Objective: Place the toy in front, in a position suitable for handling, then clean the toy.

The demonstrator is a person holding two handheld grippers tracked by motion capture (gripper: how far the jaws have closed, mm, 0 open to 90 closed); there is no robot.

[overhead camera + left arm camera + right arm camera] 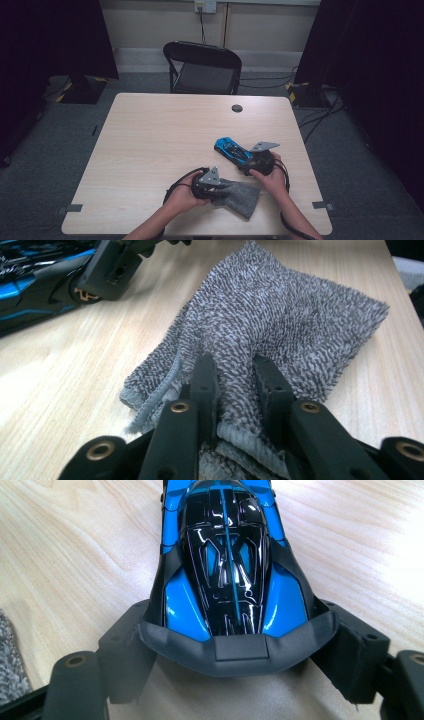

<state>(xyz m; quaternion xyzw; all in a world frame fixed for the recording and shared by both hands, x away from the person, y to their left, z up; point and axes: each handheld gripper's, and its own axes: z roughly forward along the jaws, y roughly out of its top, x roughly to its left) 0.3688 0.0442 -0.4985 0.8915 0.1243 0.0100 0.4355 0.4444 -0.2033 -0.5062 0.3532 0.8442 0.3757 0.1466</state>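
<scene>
Cloth (280, 320) grey, nubby, bunched in left claw (235, 375); right claw (235, 655) grips blue/blk toy car (225, 555)

Soft overhead light, dark surroundings, glare on glossy toy car (227, 560).

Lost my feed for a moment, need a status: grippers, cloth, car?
Left gripper shut on grey cloth. Right gripper clamped on blue toy car, on the table. Nothing in the way.

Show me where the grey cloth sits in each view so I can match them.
High view: grey cloth bottom centre, at the table's near edge.
Left gripper view: centre, pinched between the black jaws.
Right gripper view: sliver at lower left edge.
Shared landmark: blue toy car.
</scene>
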